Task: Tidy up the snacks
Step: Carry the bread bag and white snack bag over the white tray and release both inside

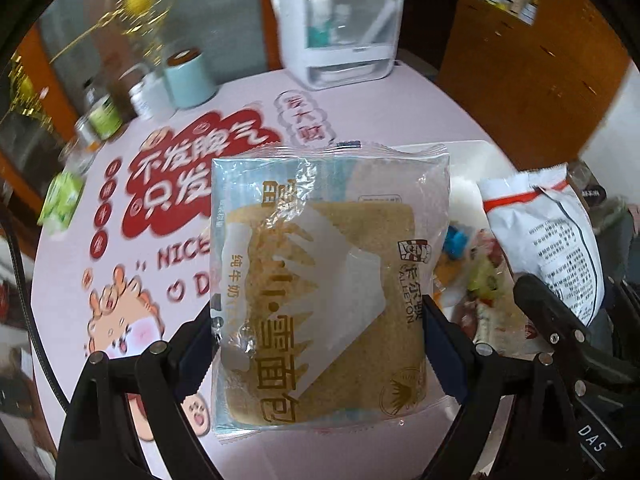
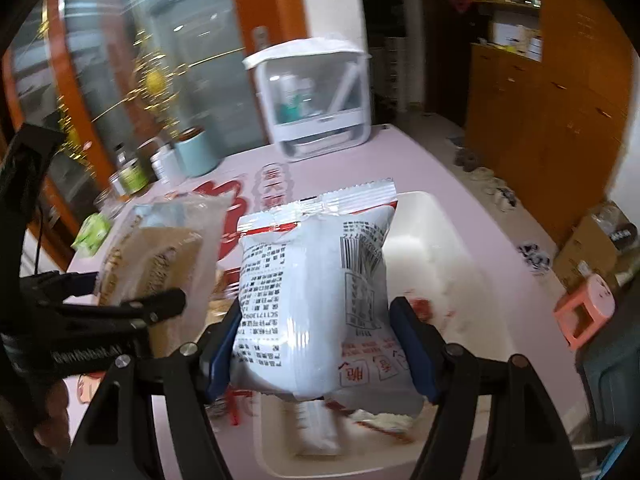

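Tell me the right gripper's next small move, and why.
Probably lower it toward the white tray. The right gripper is clamped on the white snack bag, which hangs above the tray, where other snacks already lie.

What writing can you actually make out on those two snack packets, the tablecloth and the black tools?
"CALLETON", "纯牛奶", "雪面包": bread packet in the left gripper.
"不发脾气", "NICE": pink tablecloth.
"DAS": right gripper body.
White snack bag in the right gripper: barcode and fine print, too small to read.
Left gripper's body lettering: blurred.
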`<state>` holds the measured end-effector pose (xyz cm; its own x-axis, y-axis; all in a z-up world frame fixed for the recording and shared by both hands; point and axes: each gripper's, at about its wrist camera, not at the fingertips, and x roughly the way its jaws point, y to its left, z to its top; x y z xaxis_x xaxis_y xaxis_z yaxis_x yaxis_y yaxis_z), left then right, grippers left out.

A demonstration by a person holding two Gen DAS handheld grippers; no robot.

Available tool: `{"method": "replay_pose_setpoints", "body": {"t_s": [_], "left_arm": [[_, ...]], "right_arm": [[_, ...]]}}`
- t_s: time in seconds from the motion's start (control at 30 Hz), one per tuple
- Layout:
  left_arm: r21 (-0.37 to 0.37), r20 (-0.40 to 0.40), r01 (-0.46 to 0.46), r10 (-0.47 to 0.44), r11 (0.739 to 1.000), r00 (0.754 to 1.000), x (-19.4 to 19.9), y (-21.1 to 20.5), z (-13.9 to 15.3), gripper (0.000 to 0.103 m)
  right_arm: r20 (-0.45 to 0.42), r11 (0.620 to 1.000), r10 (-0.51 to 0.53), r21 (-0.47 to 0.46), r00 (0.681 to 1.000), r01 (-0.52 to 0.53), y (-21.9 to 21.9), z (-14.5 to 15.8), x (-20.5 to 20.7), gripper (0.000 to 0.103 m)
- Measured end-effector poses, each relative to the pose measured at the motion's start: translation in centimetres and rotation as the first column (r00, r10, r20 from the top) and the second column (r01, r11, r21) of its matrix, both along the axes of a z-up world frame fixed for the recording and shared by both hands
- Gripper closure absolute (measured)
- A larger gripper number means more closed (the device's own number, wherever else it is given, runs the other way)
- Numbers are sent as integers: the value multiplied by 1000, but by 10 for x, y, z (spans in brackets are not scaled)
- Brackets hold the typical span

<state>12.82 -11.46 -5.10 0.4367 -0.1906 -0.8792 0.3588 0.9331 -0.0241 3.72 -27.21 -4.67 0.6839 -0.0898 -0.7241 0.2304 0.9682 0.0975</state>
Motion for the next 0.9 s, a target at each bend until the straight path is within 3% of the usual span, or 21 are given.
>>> {"method": "replay_pose_setpoints", "body": {"t_s": [0.37, 0.67, 0.8, 0.9], "left_arm": [[11, 45, 120, -120, 993, 992, 30, -90, 9, 13], [80, 66, 176, -182, 981, 981, 53, -150, -4, 12], [135, 61, 192, -201, 972, 978, 60, -169, -21, 12], [151, 40, 204, -212, 967, 977, 64, -177, -31, 11]], "right_arm": [[28, 984, -141, -108, 990, 144, -60, 7, 12, 31], [-30, 964, -203, -183, 979, 194, -86, -23, 31, 29], [-91, 970, -197, -164, 976, 180, -93, -43, 38, 29], [-101, 972, -172, -177, 980, 153, -87, -51, 38, 20]]}}
